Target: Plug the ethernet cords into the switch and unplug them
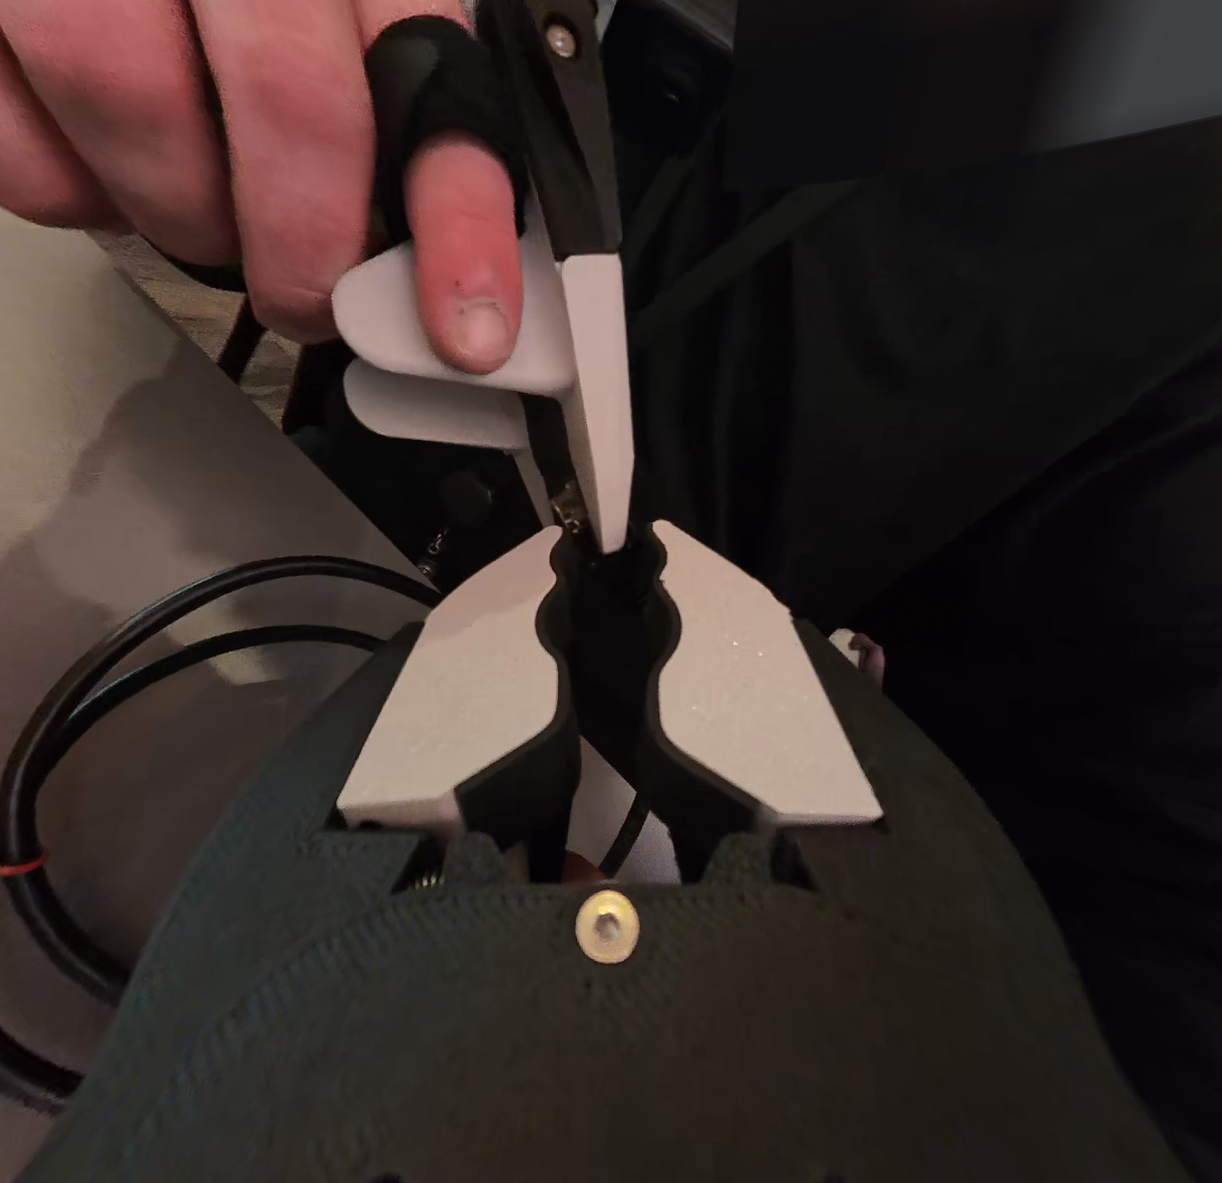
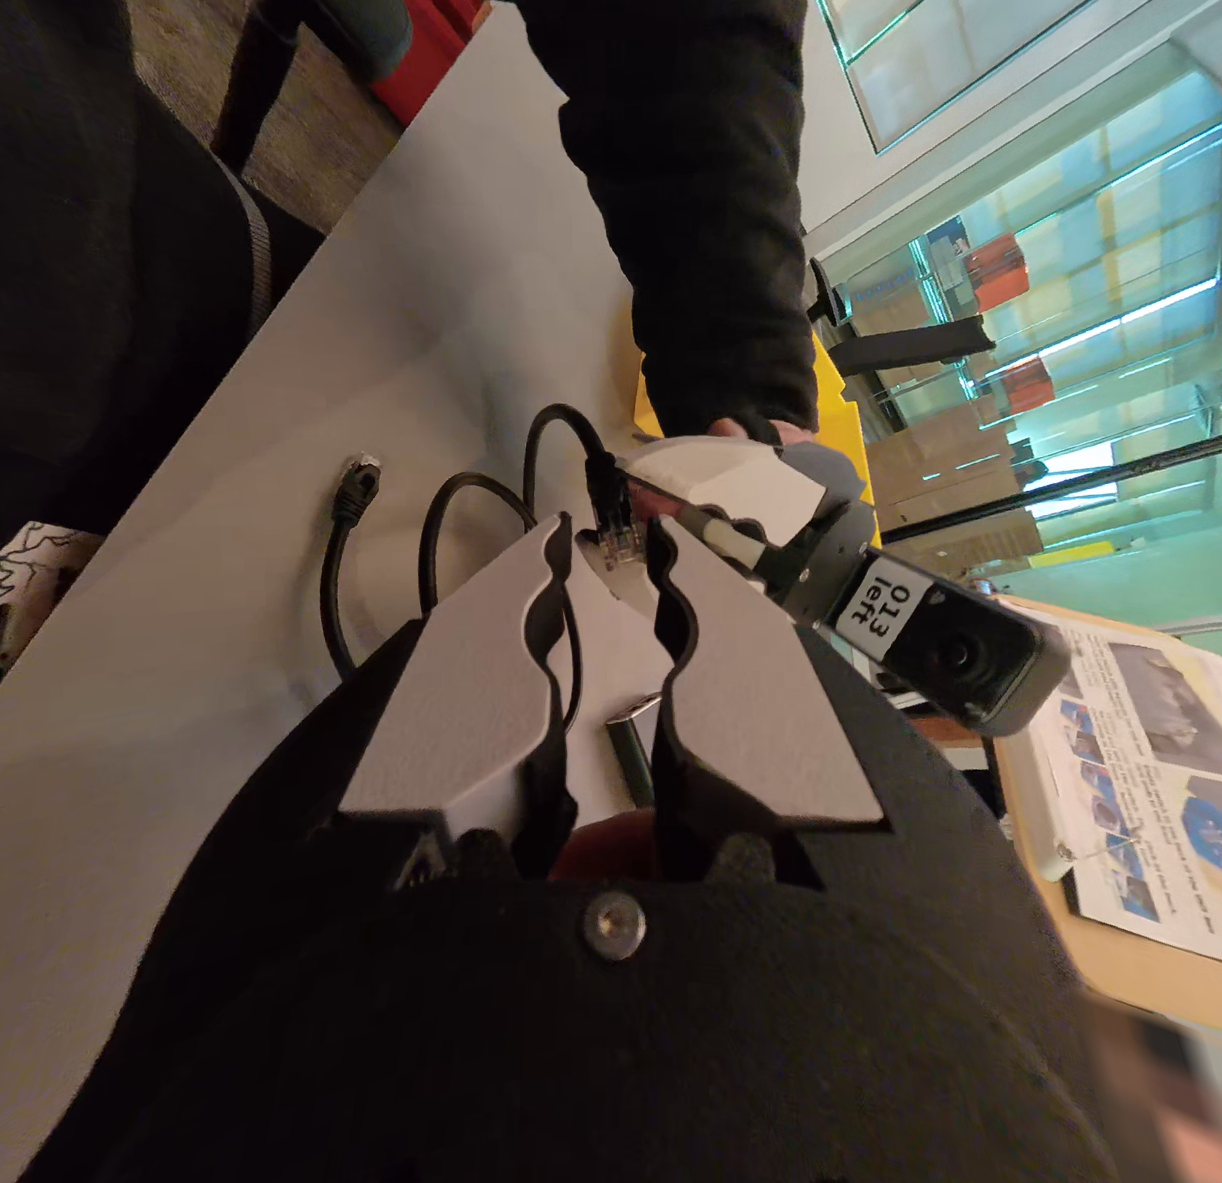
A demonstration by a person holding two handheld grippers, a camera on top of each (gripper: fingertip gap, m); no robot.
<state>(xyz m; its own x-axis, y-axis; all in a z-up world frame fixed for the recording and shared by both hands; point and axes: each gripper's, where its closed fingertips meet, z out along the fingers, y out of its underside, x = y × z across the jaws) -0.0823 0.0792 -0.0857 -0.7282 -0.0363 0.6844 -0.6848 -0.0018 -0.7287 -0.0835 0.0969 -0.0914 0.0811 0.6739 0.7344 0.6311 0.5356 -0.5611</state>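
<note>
Flat, pale grey tabletop (image 2: 410,331) with a straight edge, running diagonally. Lying directly on it: thin black ethernet cords (image 2: 433,542) in loose loops, one ending in a loose black plug with a clear tip (image 2: 357,486). At the far side, touching the surface, a flat yellow sheet (image 2: 843,390).

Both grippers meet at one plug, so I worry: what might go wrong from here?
The right gripper brackets the plug's clear tip; closing there may crush its latch. The left gripper pinches only its rear, so it may twist. The cord loops tightly behind and could snag.
</note>
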